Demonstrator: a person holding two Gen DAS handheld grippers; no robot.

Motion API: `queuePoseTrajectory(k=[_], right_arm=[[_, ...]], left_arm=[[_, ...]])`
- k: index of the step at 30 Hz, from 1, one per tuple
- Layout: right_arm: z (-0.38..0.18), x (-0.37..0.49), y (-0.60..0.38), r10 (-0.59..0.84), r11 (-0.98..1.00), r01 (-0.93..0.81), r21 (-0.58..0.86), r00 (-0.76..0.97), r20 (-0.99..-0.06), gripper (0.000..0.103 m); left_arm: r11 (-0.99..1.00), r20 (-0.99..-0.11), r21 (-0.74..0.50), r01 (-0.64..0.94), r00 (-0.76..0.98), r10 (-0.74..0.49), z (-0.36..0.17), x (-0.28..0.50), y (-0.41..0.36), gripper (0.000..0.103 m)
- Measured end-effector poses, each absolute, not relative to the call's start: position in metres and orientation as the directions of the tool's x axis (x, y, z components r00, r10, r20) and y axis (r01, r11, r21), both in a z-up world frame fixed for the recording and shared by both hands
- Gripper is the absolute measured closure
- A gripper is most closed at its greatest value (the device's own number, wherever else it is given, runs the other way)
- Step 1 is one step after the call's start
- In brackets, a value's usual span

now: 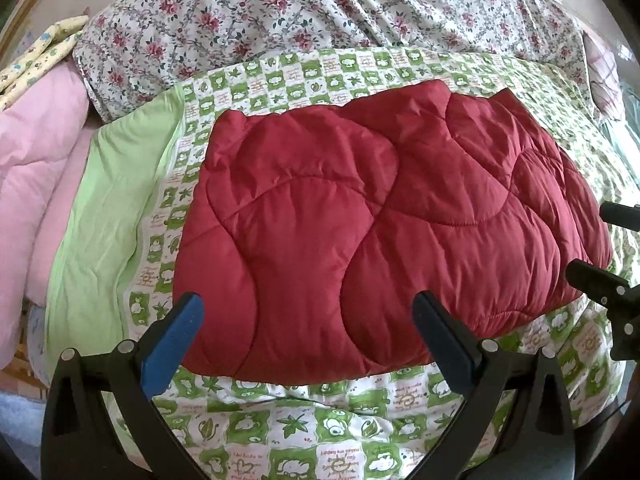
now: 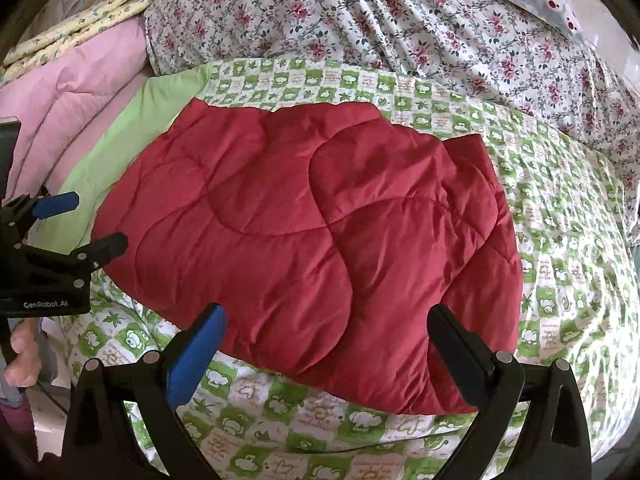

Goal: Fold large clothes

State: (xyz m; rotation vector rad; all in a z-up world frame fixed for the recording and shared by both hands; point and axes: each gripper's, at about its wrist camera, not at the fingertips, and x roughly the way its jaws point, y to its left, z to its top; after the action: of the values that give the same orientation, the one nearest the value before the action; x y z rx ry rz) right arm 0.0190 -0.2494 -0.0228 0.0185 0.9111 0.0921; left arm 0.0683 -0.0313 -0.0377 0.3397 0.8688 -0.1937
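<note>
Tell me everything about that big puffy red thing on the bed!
The red quilted garment looks like padded, slightly shiny fabric, dark red all over, stitched in big wavy curved lines that make puffy sections. It lies flat and folded into a rough rectangle, with a layered edge showing at its right end. It rests on the green-and-white checked cartoon bedcover. Both grippers are open and hang just in front of its near edge; neither one grips it. No sleeves, zip or collar can be seen.
</note>
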Motion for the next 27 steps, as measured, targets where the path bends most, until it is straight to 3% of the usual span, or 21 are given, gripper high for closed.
queuePoseTrajectory(k=[27], right_arm=[[-0.0217,0.0213,-0.2529,0.087,0.996,-0.066,0.06,0.612,-0.786,0.002]], left_arm=[[0.928,-0.774,0.21,0.307,0.632,-0.034,-0.038,0.0708,-0.035,0.0]])
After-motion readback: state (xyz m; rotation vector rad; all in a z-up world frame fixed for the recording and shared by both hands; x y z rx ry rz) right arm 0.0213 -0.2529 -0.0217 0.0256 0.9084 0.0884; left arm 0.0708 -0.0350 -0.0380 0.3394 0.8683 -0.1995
